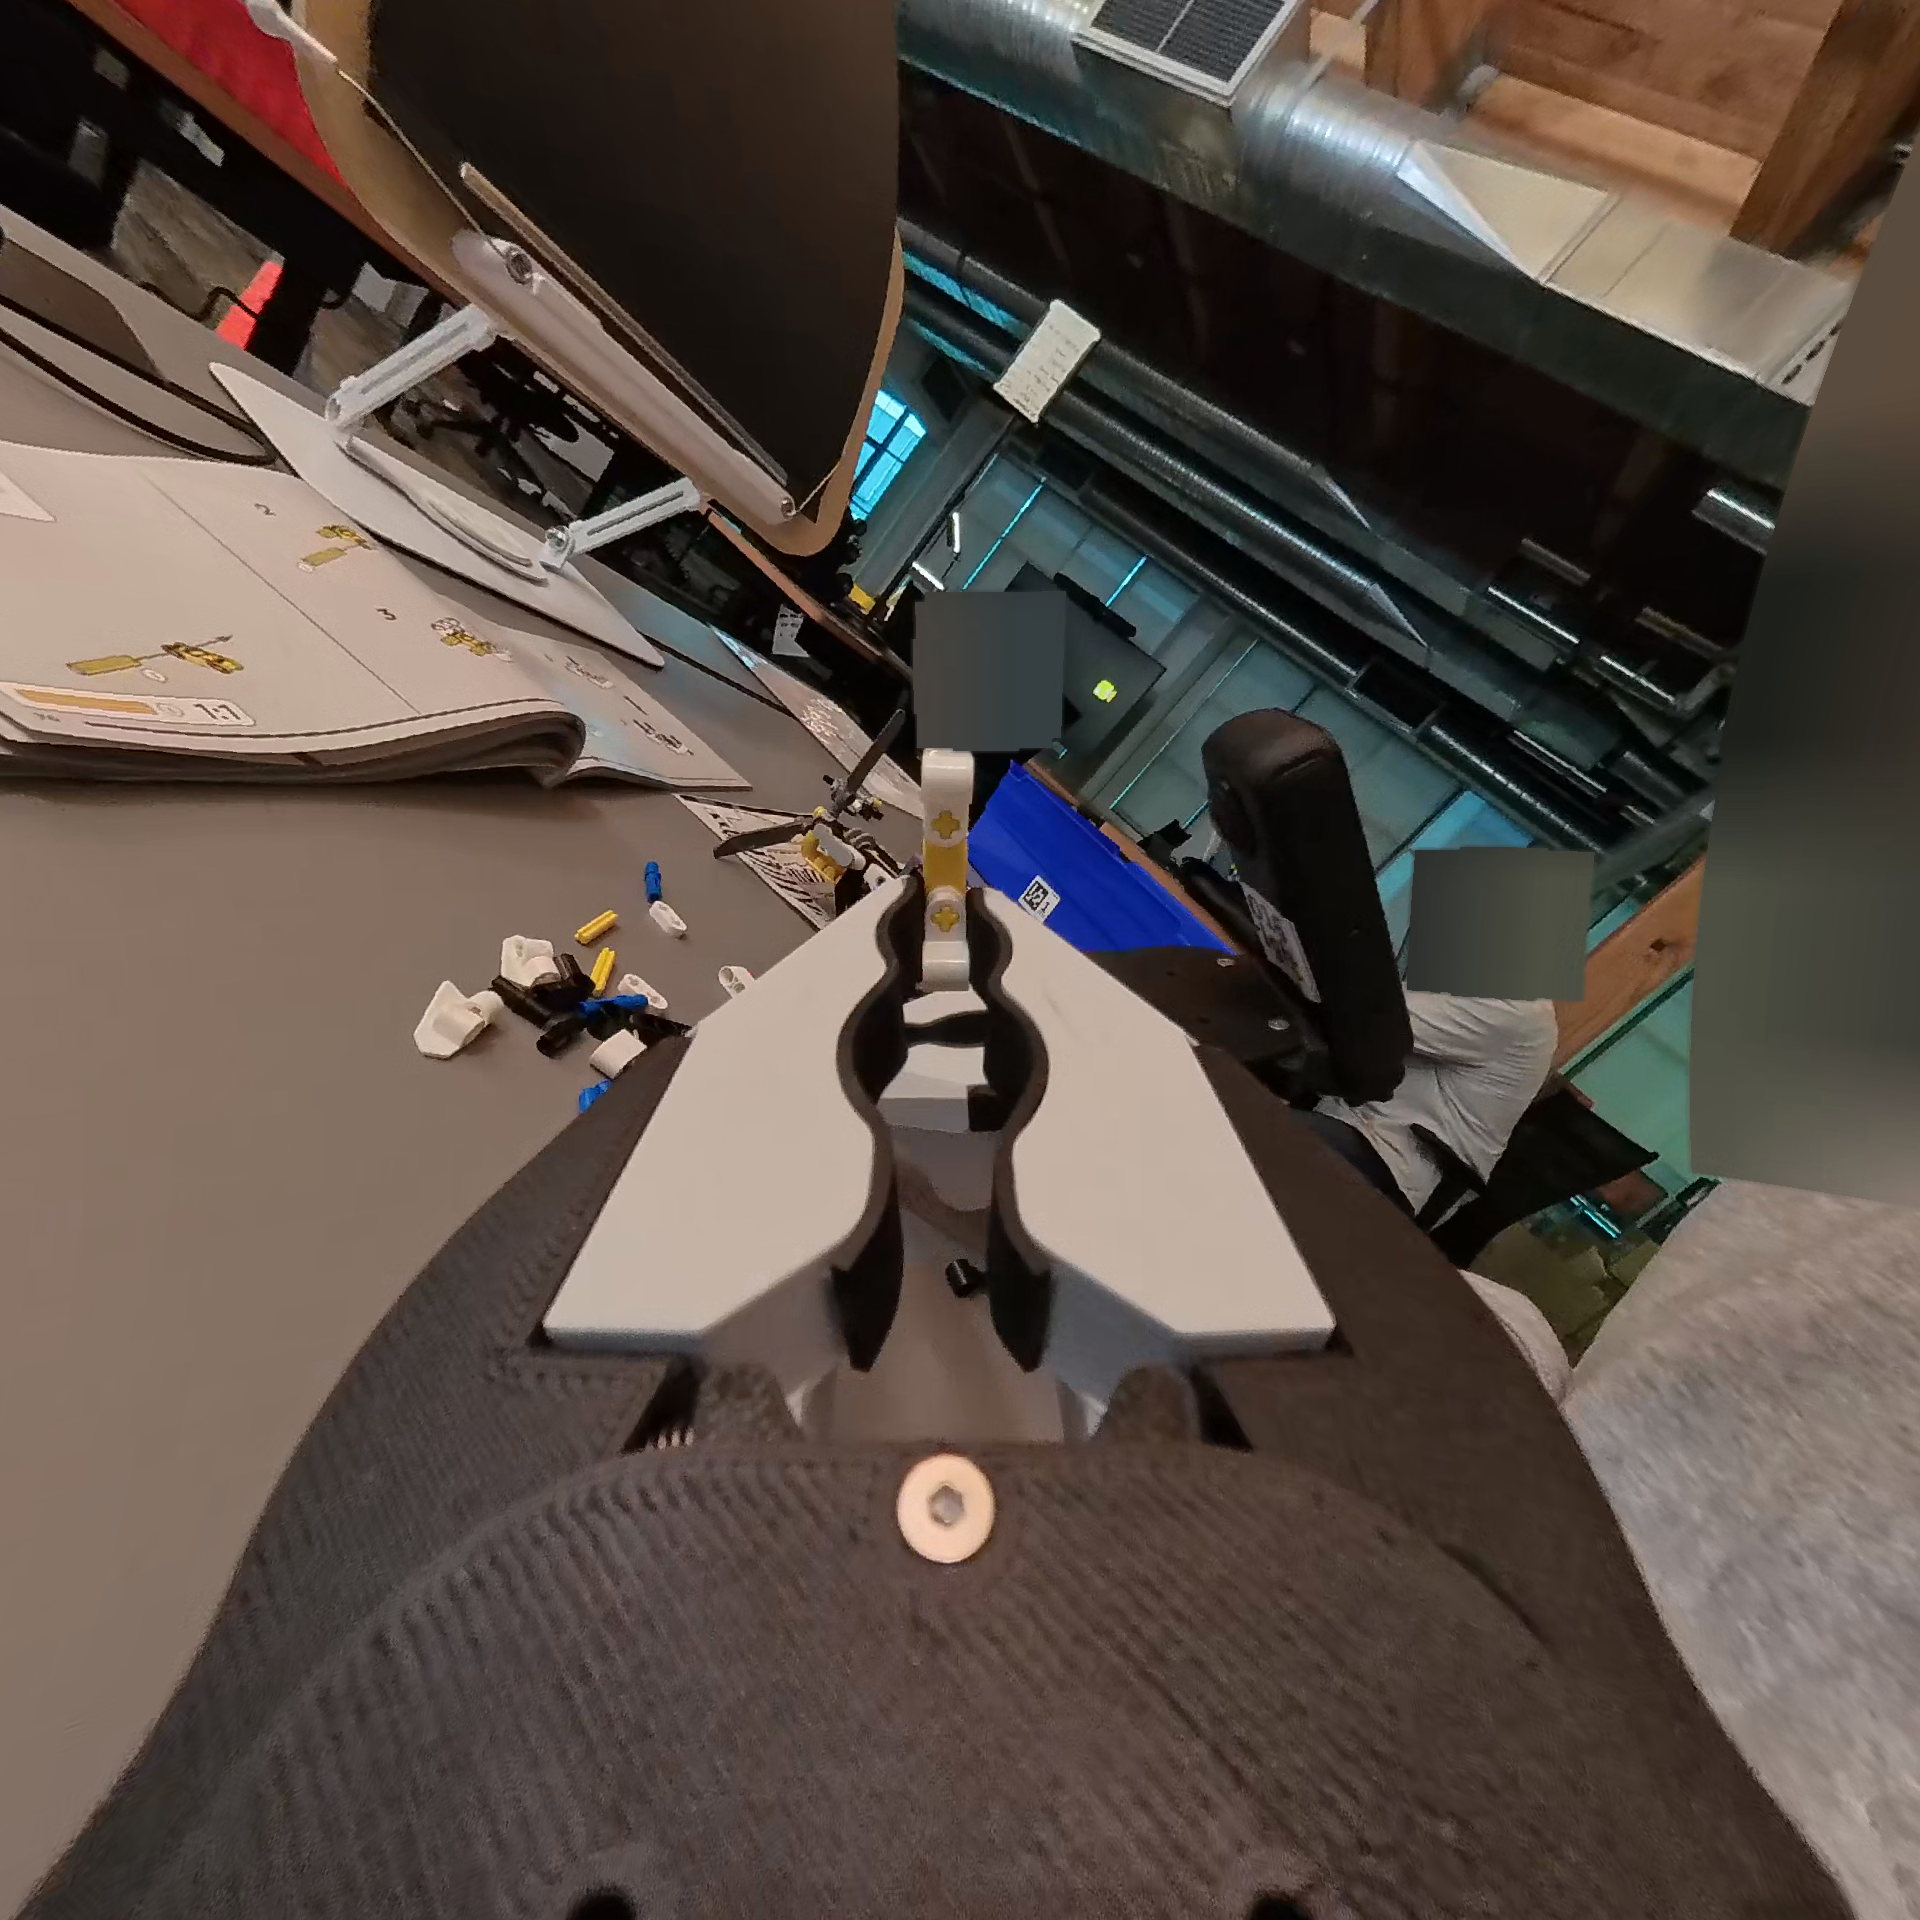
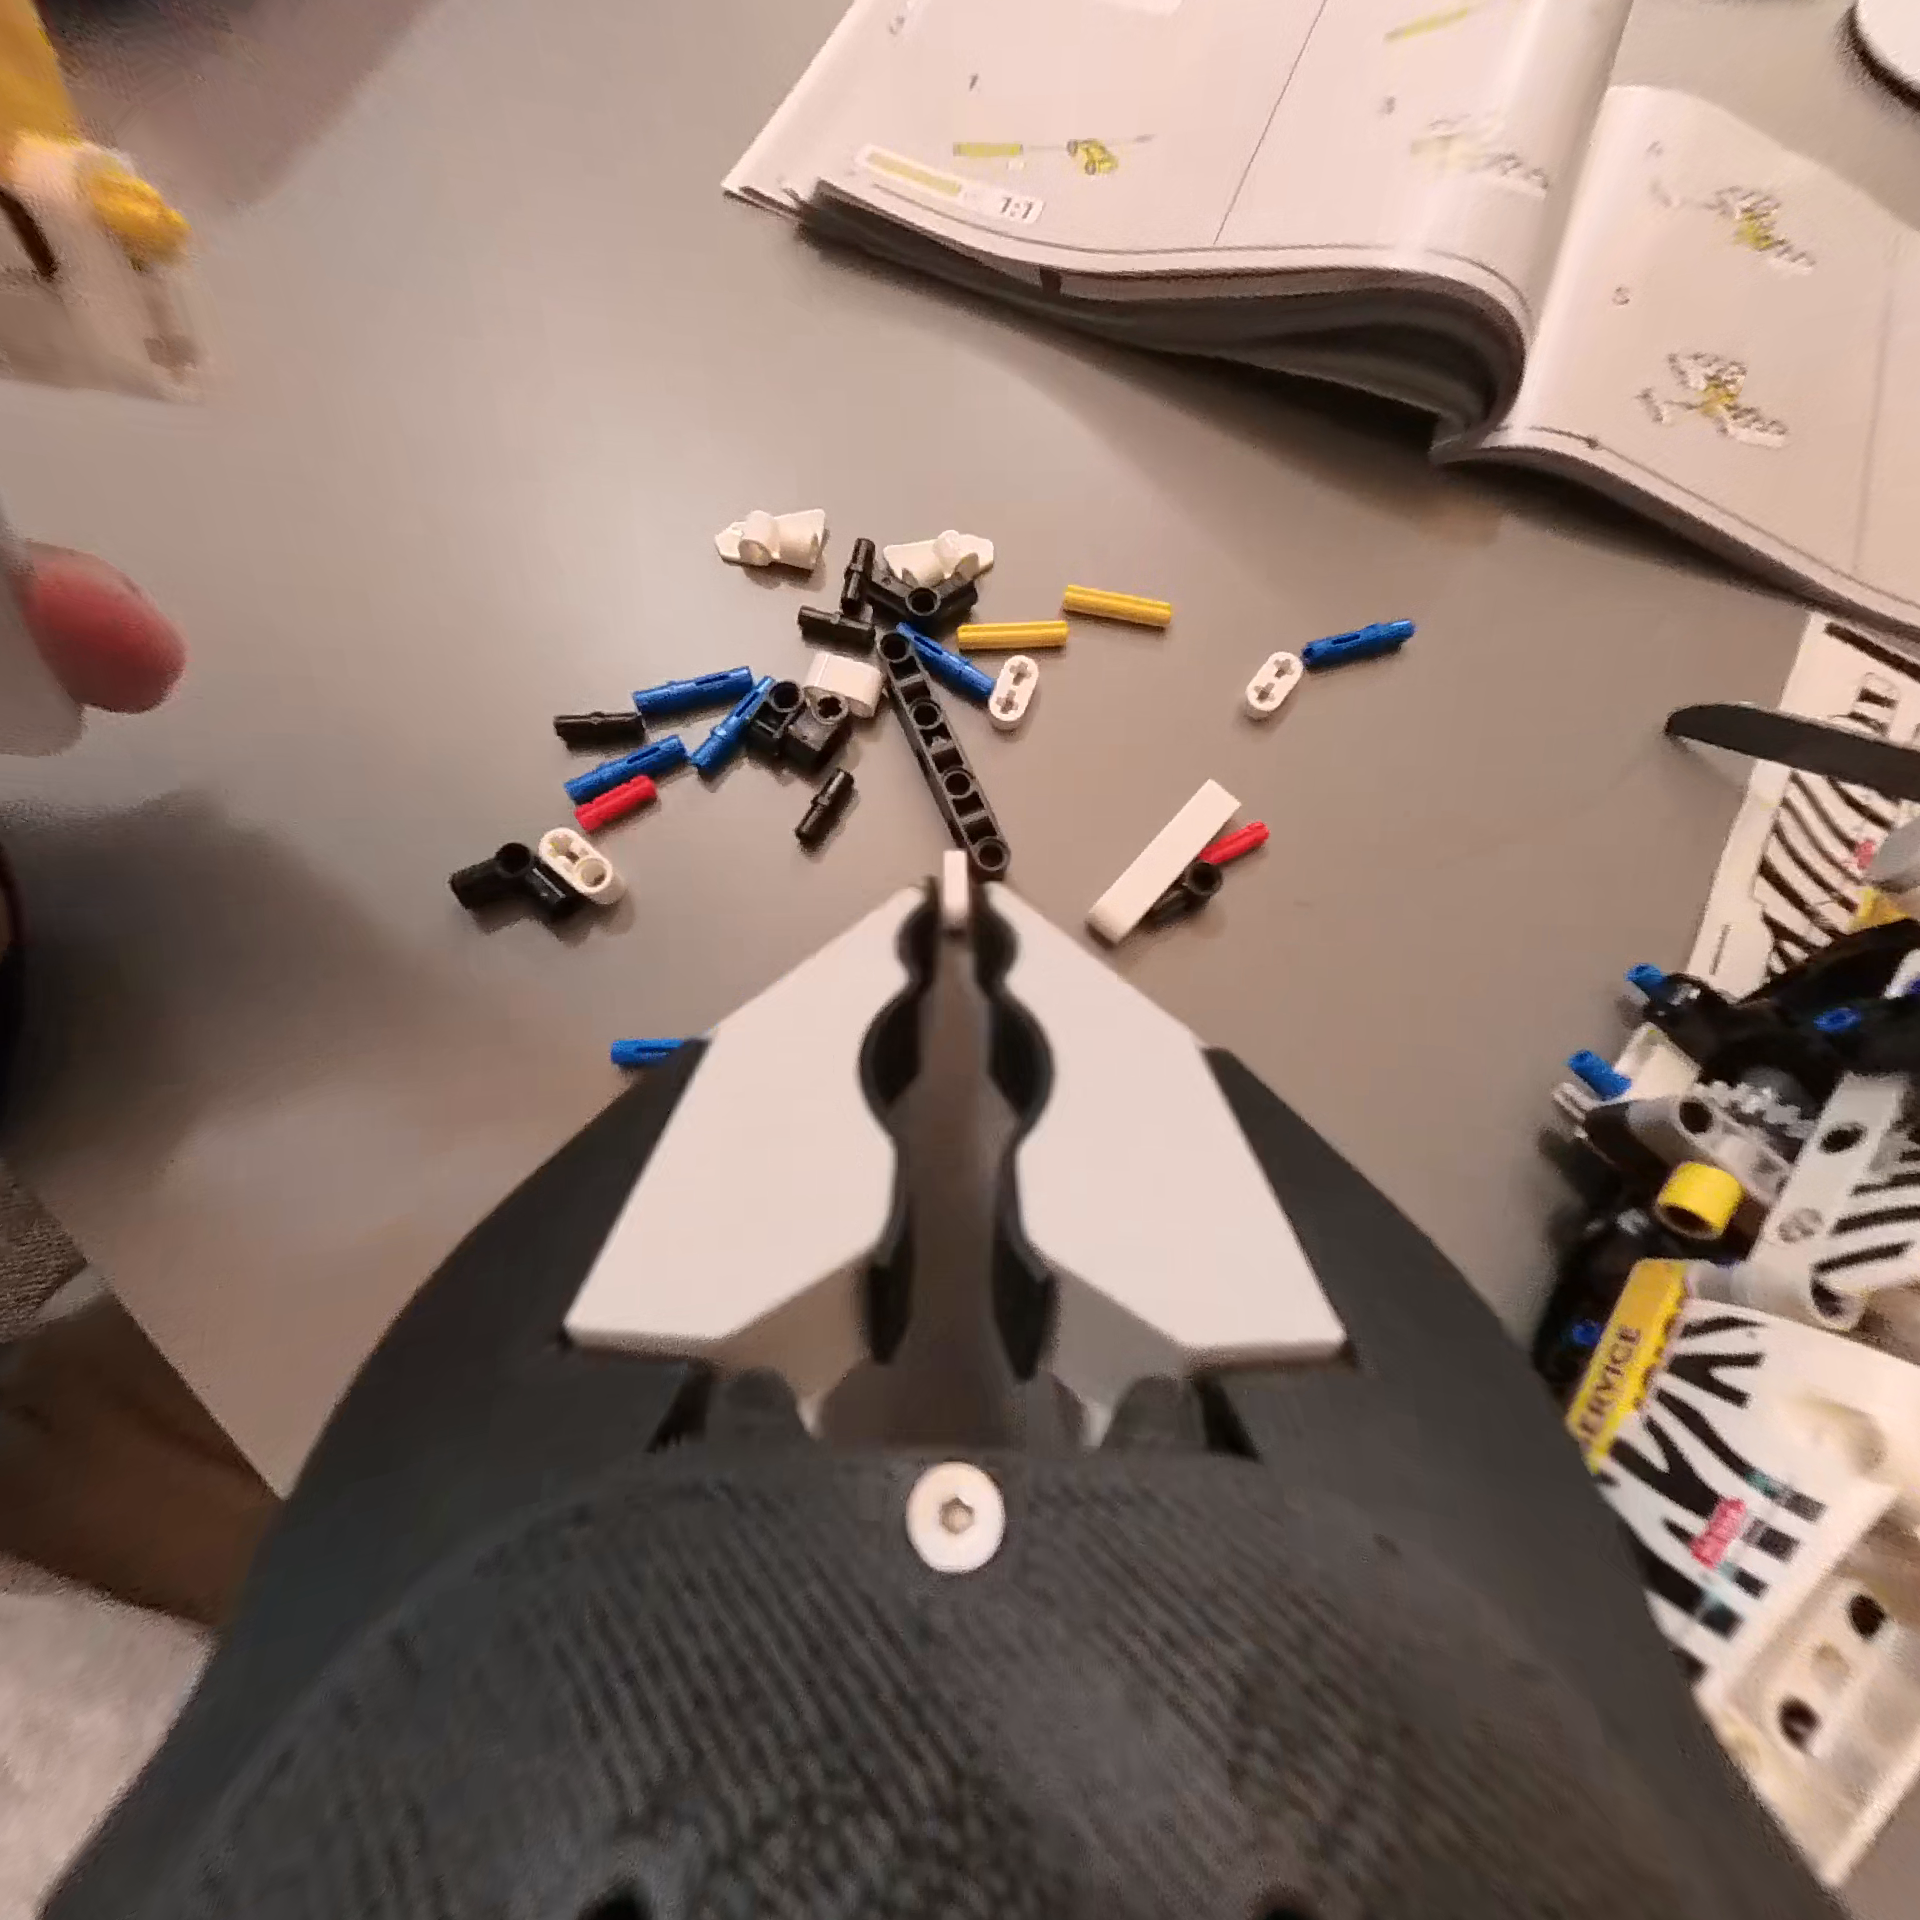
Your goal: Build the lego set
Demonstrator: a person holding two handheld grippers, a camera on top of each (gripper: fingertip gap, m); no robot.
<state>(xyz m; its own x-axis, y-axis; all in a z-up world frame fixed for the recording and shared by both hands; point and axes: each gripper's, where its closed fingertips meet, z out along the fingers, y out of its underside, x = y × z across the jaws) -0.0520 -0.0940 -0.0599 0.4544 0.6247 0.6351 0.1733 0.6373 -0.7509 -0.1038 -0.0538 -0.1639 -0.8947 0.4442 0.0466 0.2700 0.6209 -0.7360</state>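
My left gripper [image 1: 943, 920] is raised off the table and shut on a small assembly of white links on yellow axles [image 1: 945, 831] that stands up out of its tips. The same assembly shows blurred at the upper left of the right wrist view [image 2: 104, 229]. My right gripper [image 2: 956, 894] is shut on a small white piece [image 2: 955, 881] just above the grey table [image 2: 416, 468]. Several loose black, blue, yellow, red and white pieces [image 2: 831, 686] lie in front of it, among them a long black beam [image 2: 940, 753] and a white flat tile [image 2: 1164, 860]. They also show in the left wrist view [image 1: 561, 997].
An open instruction booklet [image 2: 1299, 229] lies at the back. A partly built model with zebra stripes [image 2: 1766, 1299] stands at the right edge, and its propeller end shows in the left wrist view [image 1: 831, 831]. A fingertip [image 2: 94, 634] is at the left. A monitor stand [image 1: 416, 468] and a blue bin [image 1: 1081, 873] lie beyond. My right fingertips sit around 12 cm from my left ones.
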